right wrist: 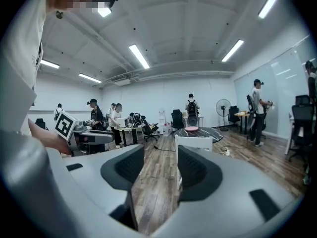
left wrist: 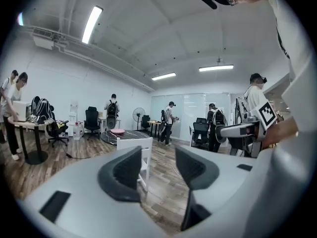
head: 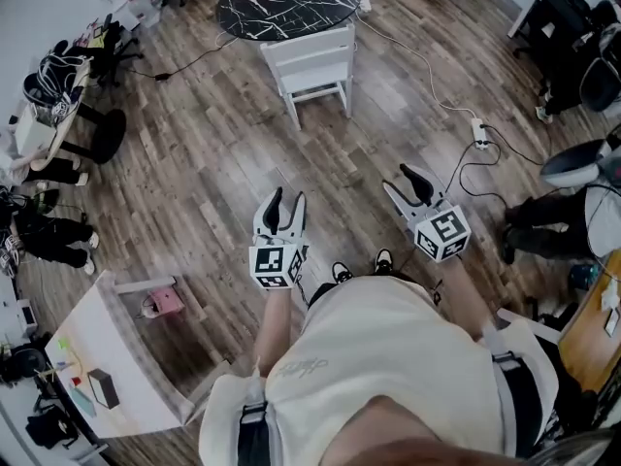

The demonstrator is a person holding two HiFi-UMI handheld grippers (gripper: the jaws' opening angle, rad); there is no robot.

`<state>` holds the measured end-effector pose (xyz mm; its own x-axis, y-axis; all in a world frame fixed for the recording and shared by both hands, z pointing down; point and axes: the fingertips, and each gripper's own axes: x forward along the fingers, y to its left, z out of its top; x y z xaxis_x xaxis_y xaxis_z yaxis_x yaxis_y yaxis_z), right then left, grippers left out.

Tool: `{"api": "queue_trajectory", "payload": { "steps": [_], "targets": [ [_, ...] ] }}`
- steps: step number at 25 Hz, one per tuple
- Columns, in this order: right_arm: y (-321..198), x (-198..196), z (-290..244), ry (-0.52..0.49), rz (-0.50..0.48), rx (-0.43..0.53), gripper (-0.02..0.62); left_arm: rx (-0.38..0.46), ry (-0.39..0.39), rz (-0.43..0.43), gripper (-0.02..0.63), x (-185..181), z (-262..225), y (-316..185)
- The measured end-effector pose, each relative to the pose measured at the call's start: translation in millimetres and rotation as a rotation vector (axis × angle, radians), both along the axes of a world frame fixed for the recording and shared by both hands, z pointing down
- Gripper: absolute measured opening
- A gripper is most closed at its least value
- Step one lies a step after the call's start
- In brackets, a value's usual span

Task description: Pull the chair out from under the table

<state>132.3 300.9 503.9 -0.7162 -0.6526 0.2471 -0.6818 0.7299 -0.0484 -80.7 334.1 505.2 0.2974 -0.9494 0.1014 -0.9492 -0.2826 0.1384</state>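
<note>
Our left gripper (head: pixel 284 197) and right gripper (head: pixel 412 175) hung empty, jaws apart, well short of the white chair (head: pixel 310 64) tucked against the round table (head: pixel 291 8); we judged ourselves mid-approach, needing next to grasp its backrest

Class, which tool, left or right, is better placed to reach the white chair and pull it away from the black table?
Left, probably. The left tool points almost straight at the chair by the table; the right tool stands further off to the side. Both are open and empty.
</note>
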Motion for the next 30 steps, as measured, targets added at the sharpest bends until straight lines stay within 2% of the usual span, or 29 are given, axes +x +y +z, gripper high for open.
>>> {"api": "queue_trajectory", "payload": {
  "steps": [1, 7, 14, 21, 30],
  "targets": [
    [0.9, -1.2, 1.4, 0.003, 0.002, -0.002, 0.209, 0.001, -0.011, 0.009, 0.238, 0.7, 0.8, -1.1],
    [9.1, -7.0, 6.9, 0.016, 0.022, -0.016, 0.208, 0.007, -0.007, 0.083, 0.236, 7.8, 5.5, 0.3],
    [2.8, -2.3, 22.1, 0.035, 0.008, -0.059, 0.207, -0.041, 0.034, 0.105, 0.236, 20.5, 22.4, -11.2],
    [-60.0, -0.5, 38.6, 0.001, -0.029, -0.073, 0.207, -0.063, 0.001, 0.090, 0.236, 28.0, 23.6, -62.9],
    [-166.5, 4.8, 29.7, -0.043, -0.103, -0.010, 0.207, -0.039, -0.010, 0.014, 0.236, 31.5, 1.0, -157.2]
  ]
}}
